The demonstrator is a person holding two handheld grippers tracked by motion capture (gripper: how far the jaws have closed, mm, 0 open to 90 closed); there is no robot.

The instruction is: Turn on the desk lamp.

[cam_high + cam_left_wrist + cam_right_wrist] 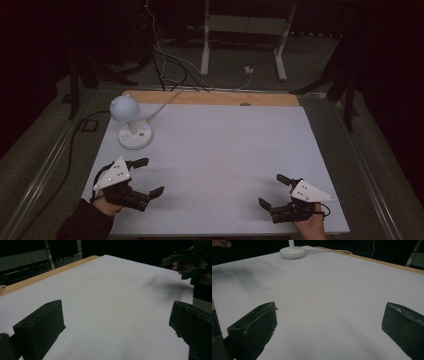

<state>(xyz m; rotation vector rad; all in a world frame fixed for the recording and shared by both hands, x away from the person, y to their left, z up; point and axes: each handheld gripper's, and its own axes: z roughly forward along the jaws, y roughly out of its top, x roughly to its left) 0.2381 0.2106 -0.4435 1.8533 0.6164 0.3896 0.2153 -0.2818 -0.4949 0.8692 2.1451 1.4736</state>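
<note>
My left gripper [152, 176] rests open at the front left of the white table sheet [220, 150], held by a hand in a dark sleeve. Its jaws stand wide apart, and nothing lies between them [116, 322]. My right gripper [270, 190] is open at the front right, with only bare sheet between its jaws [329, 322]. The two grippers face each other across the sheet. In the left gripper view, the right gripper [190, 262] and the hand holding it appear at the top right.
A white desk lamp [131, 120] with a round head stands at the back left, on a round base [292, 252]; its cord runs off the back edge. A wooden strip [215, 98] borders the far side. Cables and a metal stand lie on the floor beyond.
</note>
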